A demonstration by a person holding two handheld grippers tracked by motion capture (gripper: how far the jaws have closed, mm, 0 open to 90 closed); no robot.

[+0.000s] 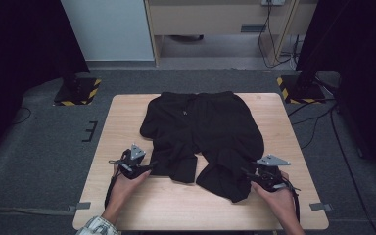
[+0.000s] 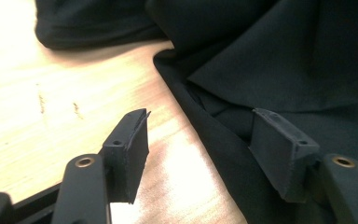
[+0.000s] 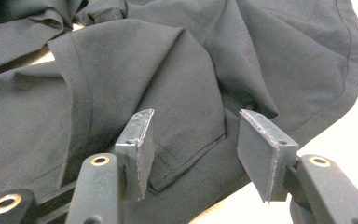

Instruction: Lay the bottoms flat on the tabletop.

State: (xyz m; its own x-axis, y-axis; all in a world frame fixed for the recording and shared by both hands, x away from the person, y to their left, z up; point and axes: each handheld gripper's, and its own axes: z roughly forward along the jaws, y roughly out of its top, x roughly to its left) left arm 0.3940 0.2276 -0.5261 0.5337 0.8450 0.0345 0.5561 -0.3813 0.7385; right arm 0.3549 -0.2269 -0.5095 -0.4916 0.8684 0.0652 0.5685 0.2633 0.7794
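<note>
**Inspector:** Report the item and its position.

**Operator:** 1 pair of black, thin woven fabric shorts [image 1: 200, 132] lies spread on the pale wooden table [image 1: 127, 112], waistband at the far edge, both leg openings towards me. The leg on my left is folded flat; the other is bunched into soft ridges near the front.

**Inspector:** State of your claws?

**Operator:** My left gripper [image 1: 144, 169] sits low at the left leg's hem, jaws part-open, nothing pinched: 1 pad over bare wood, the other over cloth. My right gripper [image 1: 254, 177] stands at the rumpled right leg, jaws part-open astride a stitched hem corner [image 3: 186, 154], pads not pressing.

**Inspector:** Handling assessment?

**Operator:** I judge it light, limp and matte, not slippery. It will drape and sag from any hold, so 1 grip alone would let it collapse. Nothing fragile.

**Inspector:** Recommended hold?

**Operator:** The doubled, stitched hems. They are the firmest part, and each claw has 1 within reach. A pinch on a single loose layer would likely drag only that layer.
</note>
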